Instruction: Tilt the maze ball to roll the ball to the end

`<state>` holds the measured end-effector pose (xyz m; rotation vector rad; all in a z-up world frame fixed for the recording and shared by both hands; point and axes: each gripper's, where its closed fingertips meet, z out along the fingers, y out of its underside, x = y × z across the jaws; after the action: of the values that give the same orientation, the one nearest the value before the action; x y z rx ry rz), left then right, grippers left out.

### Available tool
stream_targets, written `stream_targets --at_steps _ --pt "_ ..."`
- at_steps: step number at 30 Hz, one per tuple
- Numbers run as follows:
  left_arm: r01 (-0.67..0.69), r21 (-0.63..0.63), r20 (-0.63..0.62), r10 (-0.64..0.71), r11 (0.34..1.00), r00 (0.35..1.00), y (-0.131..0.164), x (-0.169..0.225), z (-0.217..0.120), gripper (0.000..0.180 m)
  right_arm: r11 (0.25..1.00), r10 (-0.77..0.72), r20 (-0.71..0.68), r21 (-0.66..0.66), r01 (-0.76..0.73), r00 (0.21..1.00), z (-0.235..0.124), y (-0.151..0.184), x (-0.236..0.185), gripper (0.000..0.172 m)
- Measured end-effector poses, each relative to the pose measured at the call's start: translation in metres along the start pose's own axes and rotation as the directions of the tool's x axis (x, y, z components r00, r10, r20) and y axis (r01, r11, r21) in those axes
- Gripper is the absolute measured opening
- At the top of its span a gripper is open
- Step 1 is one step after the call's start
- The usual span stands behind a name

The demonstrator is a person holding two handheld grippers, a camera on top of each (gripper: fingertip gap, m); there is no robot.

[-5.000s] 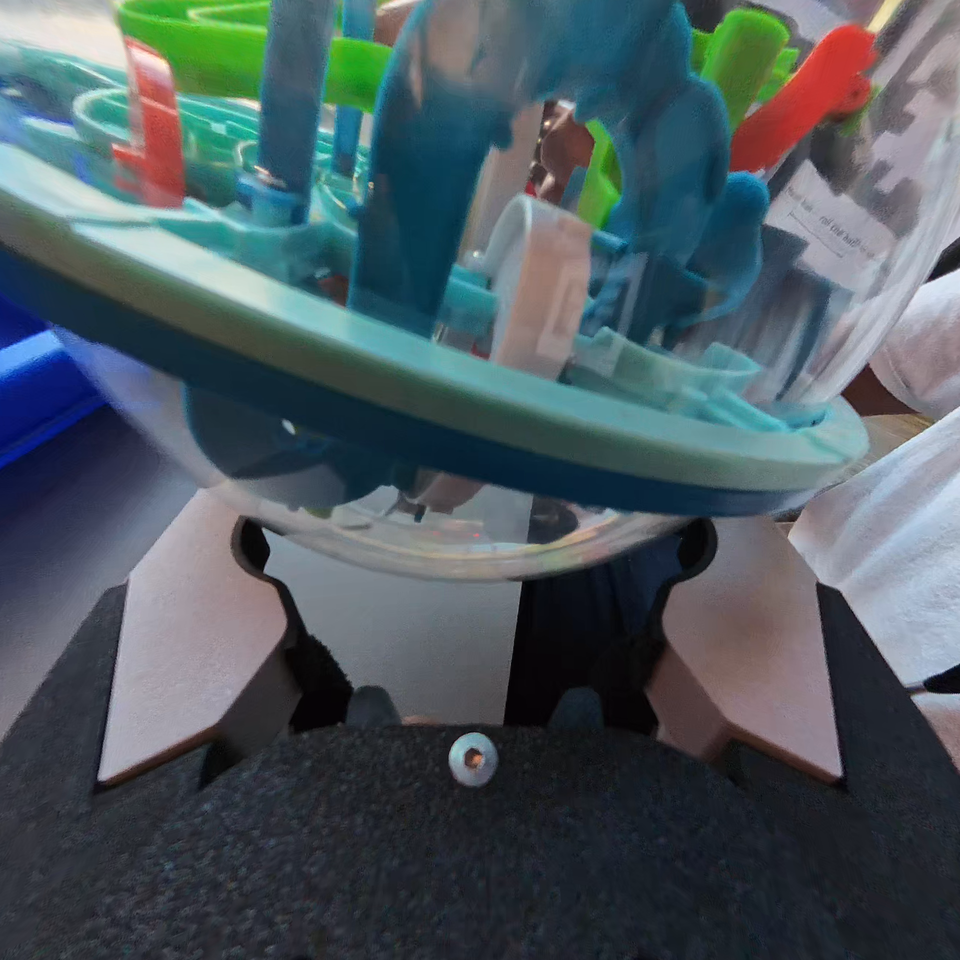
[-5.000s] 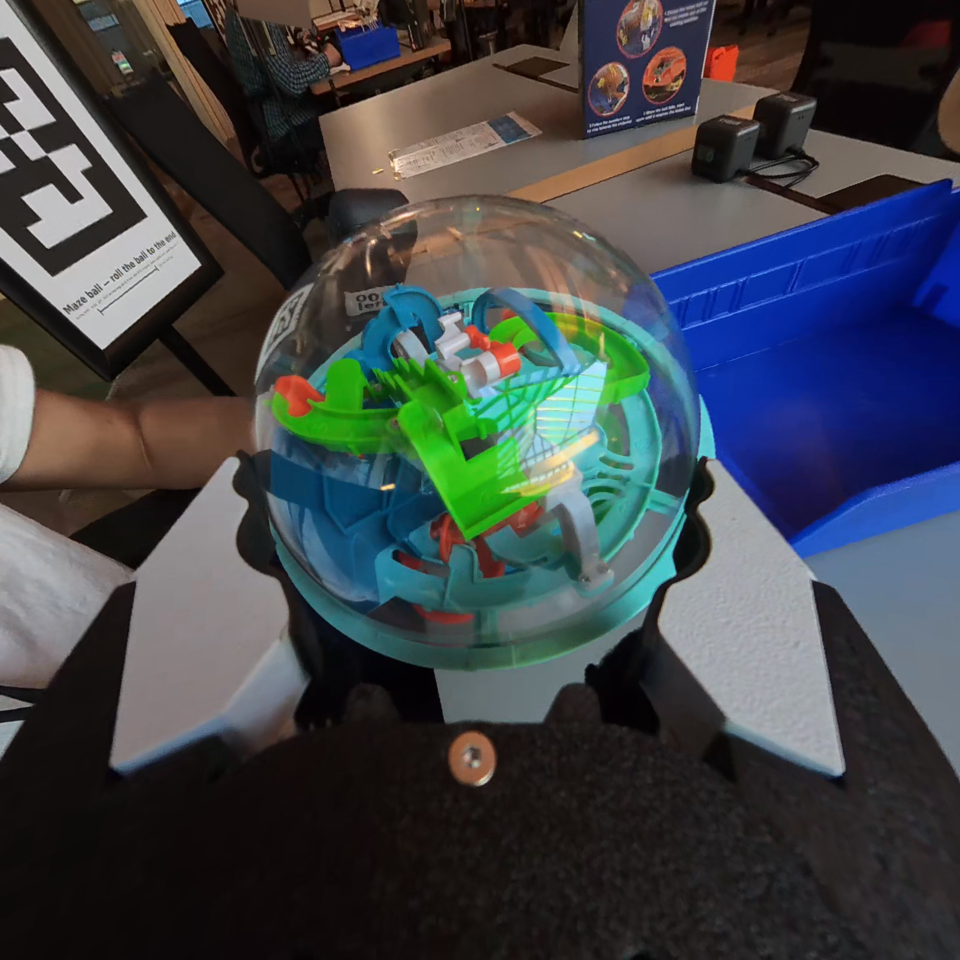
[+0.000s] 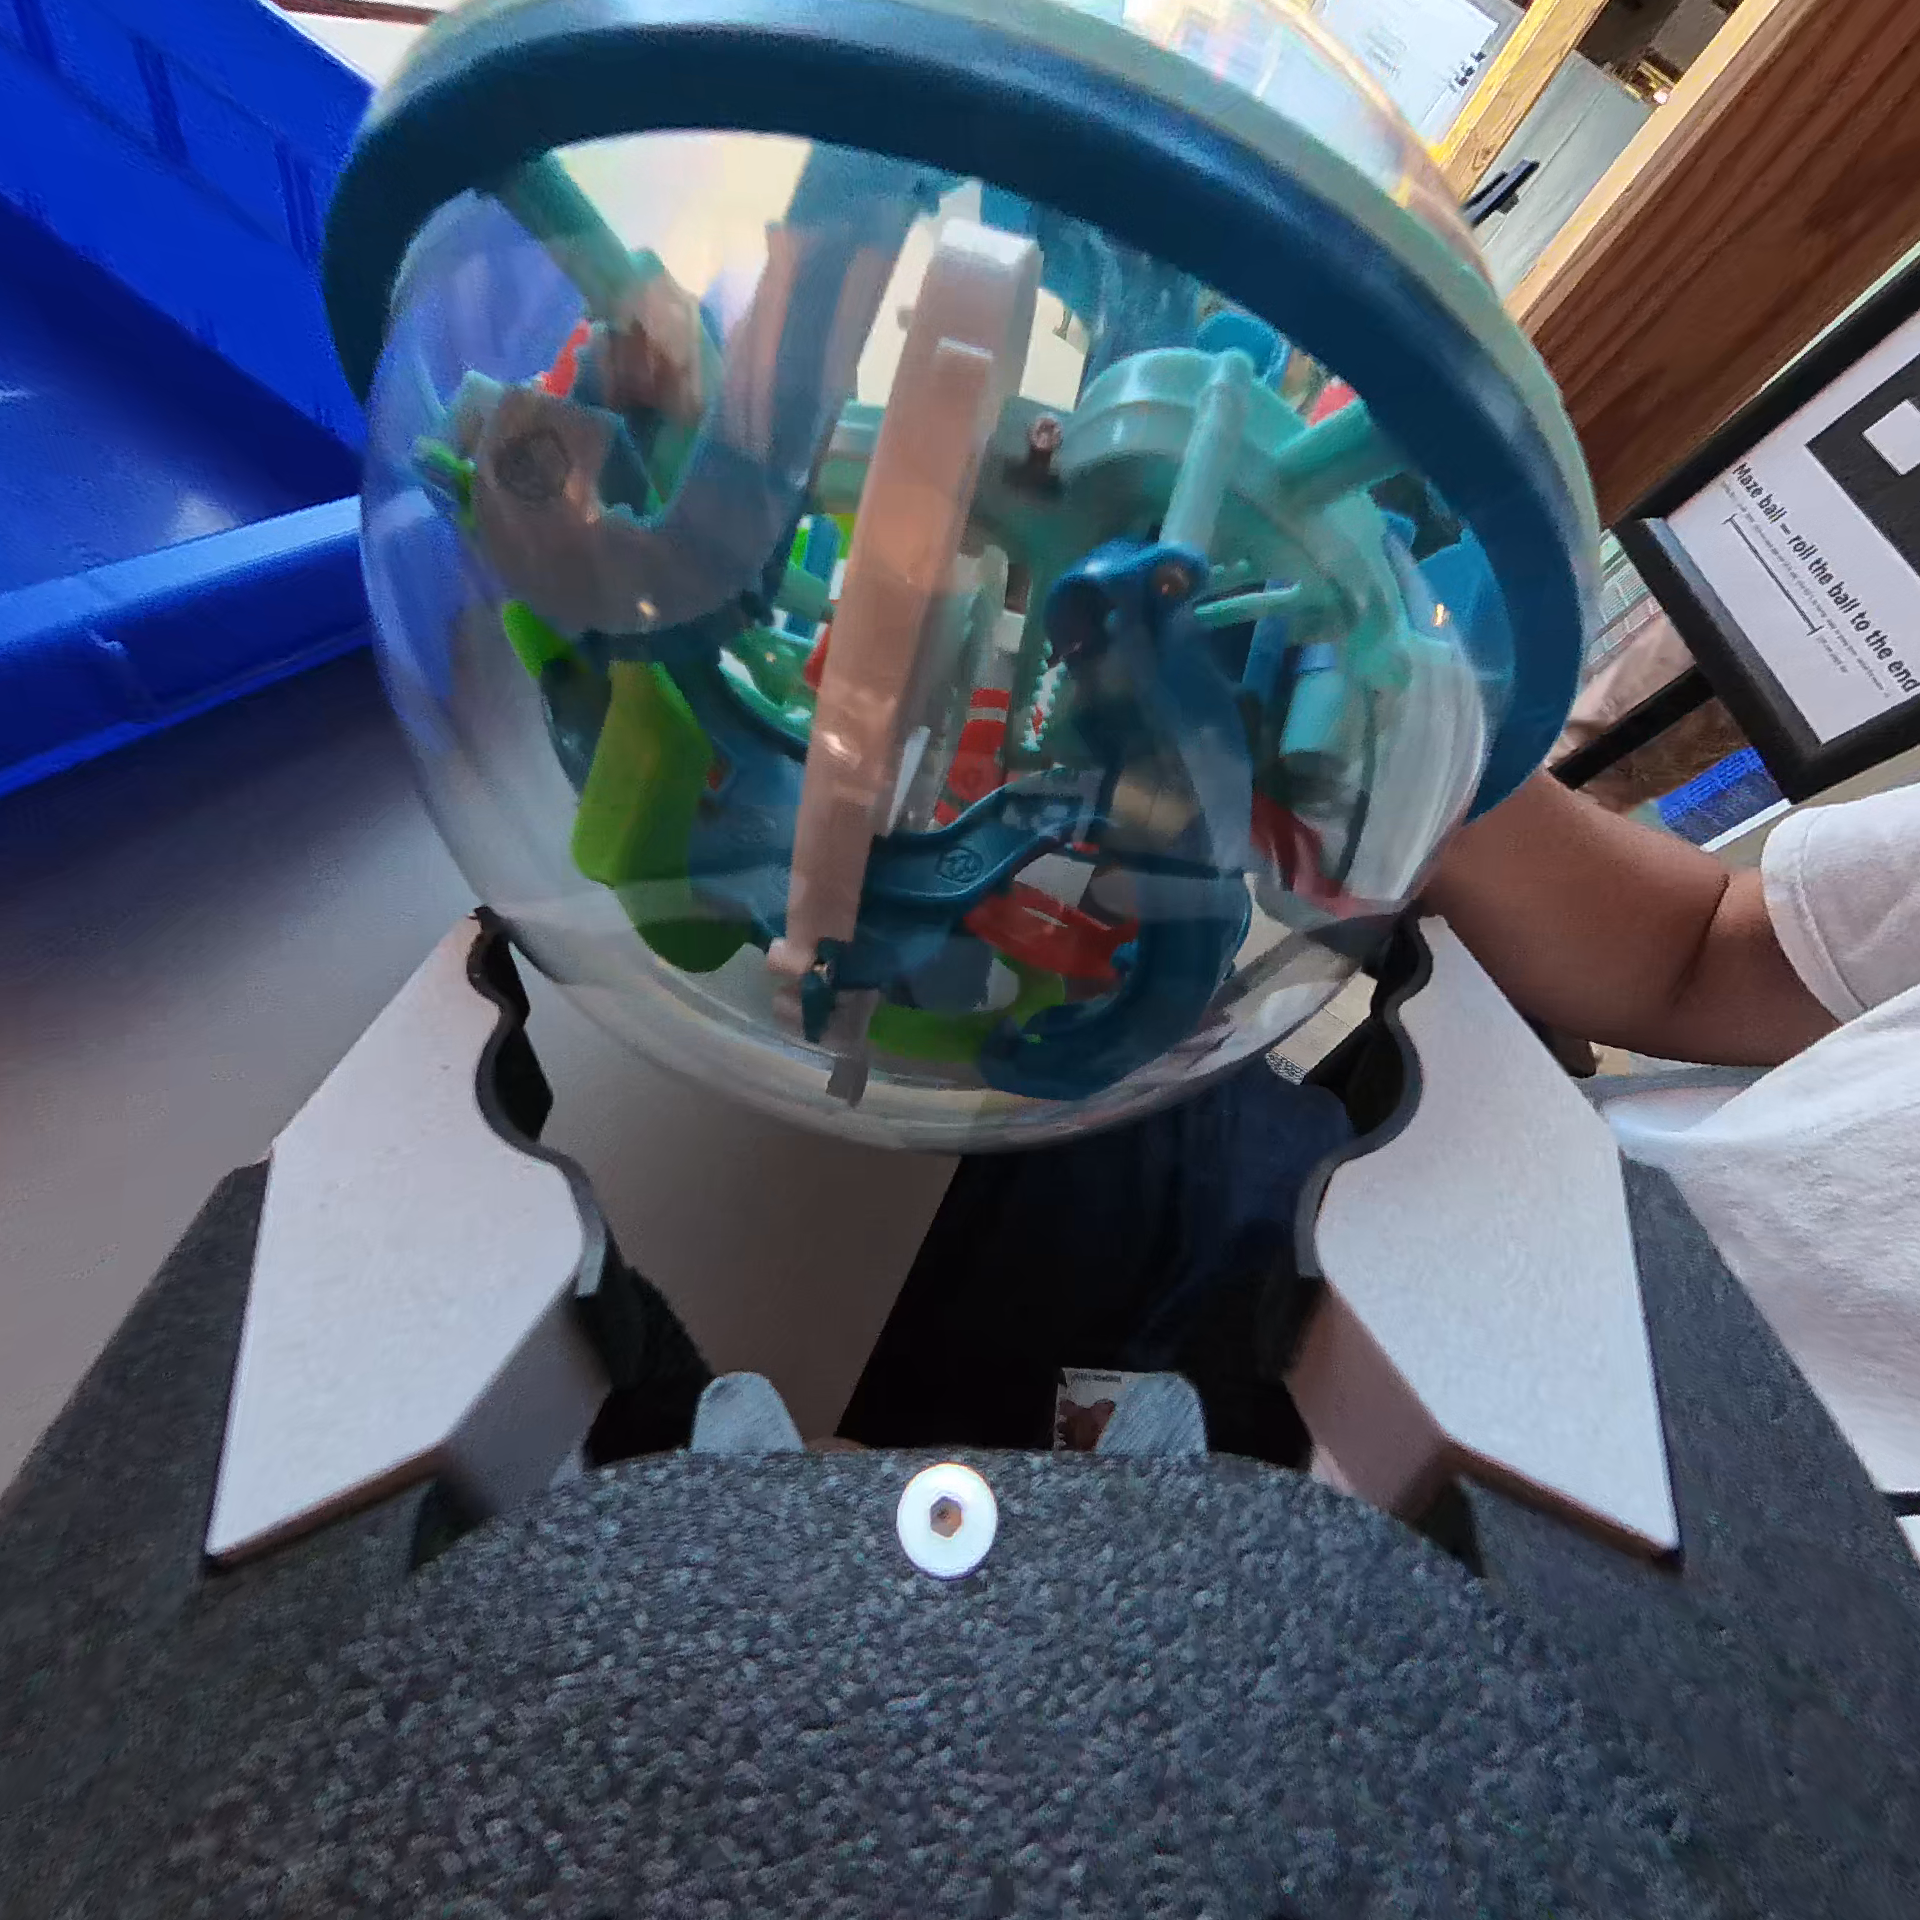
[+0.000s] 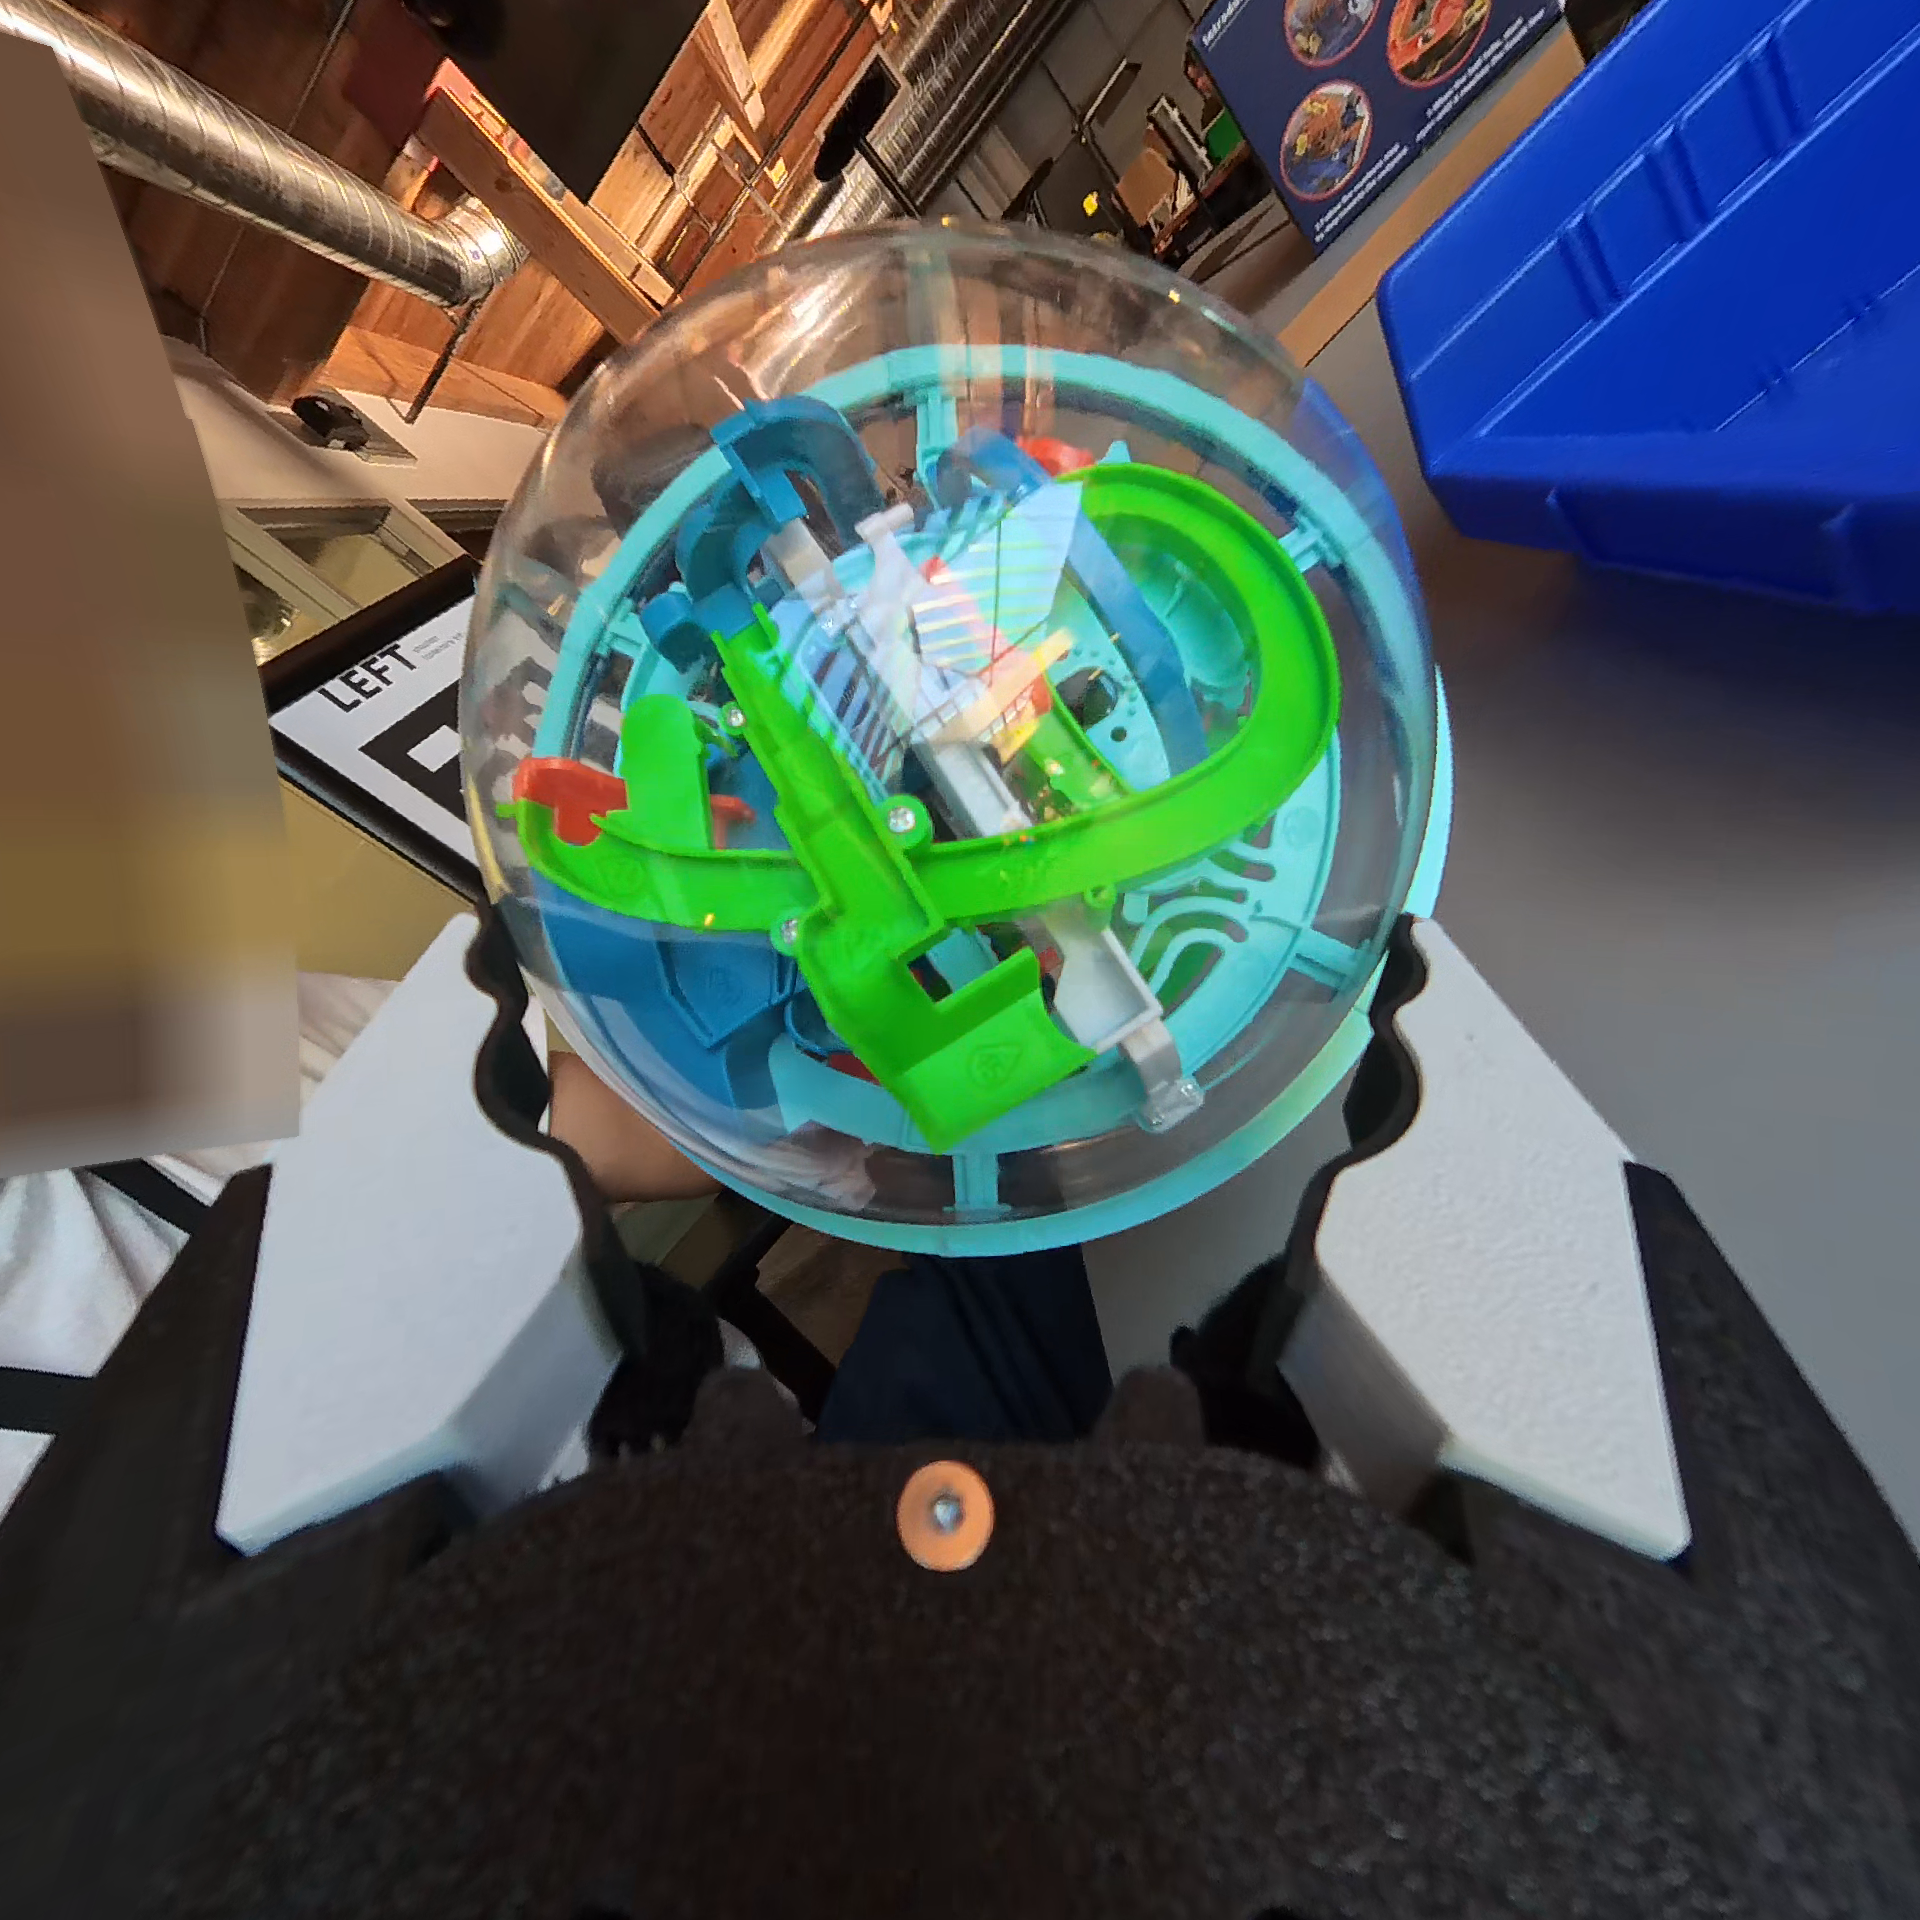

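Left wrist view, grip: our left gripper has its fingers spread wide and clamped on the lower curve of the maze ball, the dark pads against the clear shell on both sides.
Left wrist view, risk: the contact sits low on the sphere, below its dark blue rim; we judge that a sharp tilt could let the smooth shell slide up and out.
Left wrist view, below the maze ball: a grey table, so a slip would mean a drop.
Right wrist view, grip: our right gripper is likewise wide and pressed on the maze ball from its opposite side.
Right wrist view, risk: two grips twisting unevenly could shear the shell loose.
Right wrist view, inner ball: we cannot find it on the green track; tilting blind may tip it off the path and force a restart.
Right wrist view, beside the maze ball: a blue bin it could strike.
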<state>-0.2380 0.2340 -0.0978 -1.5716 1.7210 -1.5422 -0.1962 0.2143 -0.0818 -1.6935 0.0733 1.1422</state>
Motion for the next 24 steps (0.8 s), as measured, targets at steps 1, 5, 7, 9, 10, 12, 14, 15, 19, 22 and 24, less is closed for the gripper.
stream_targets --at_steps 1,5,7,9,10,12,14,15,19,22,24 --pt "-0.001 0.001 -0.002 0.001 1.000 1.000 0.000 -0.001 0.000 0.155 1.000 0.005 0.002 -0.004 -0.005 1.000 0.001 0.002 0.001 0.154" --pt "-0.001 0.001 -0.012 0.001 1.000 1.000 0.002 -0.003 0.000 0.155 0.999 0.027 0.006 -0.017 -0.027 1.000 0.002 0.007 0.004 0.154" --pt "-0.008 0.001 -0.017 0.008 1.000 1.000 0.001 -0.004 -0.002 0.155 0.999 0.041 0.012 -0.032 -0.041 0.999 0.003 0.012 0.005 0.154" --pt "-0.018 0.002 -0.021 0.018 1.000 1.000 0.000 -0.005 -0.004 0.155 0.997 0.056 0.025 -0.049 -0.054 0.998 0.005 0.017 0.006 0.154" --pt "-0.024 -0.003 -0.022 0.024 1.000 0.999 0.001 -0.006 -0.005 0.155 0.997 0.059 0.029 -0.057 -0.057 0.998 0.006 0.019 0.006 0.154" --pt "-0.031 -0.012 -0.026 0.031 0.999 0.999 0.004 -0.008 -0.007 0.155 0.996 0.059 0.031 -0.073 -0.057 0.998 0.009 0.023 0.007 0.154" --pt "-0.040 -0.022 -0.031 0.039 0.999 0.999 0.007 -0.010 -0.008 0.155 0.994 0.057 0.029 -0.090 -0.055 0.998 0.011 0.026 0.009 0.154" --pt "-0.046 -0.027 -0.036 0.045 0.999 0.998 0.008 -0.011 -0.009 0.155 0.993 0.055 0.028 -0.103 -0.052 0.998 0.012 0.029 0.010 0.154" --pt "-0.066 -0.037 -0.057 0.063 0.997 0.996 0.012 -0.014 -0.011 0.156 0.986 0.063 0.026 -0.158 -0.058 0.998 0.016 0.040 0.012 0.154" --pt "-0.075 -0.032 -0.064 0.073 0.997 0.995 0.012 -0.015 -0.013 0.156 0.987 0.056 0.021 -0.151 -0.052 0.998 0.018 0.040 0.012 0.153" --pt "-0.080 -0.034 -0.069 0.077 0.996 0.995 0.012 -0.016 -0.014 0.156 0.987 0.051 0.016 -0.156 -0.047 0.999 0.019 0.041 0.012 0.153"
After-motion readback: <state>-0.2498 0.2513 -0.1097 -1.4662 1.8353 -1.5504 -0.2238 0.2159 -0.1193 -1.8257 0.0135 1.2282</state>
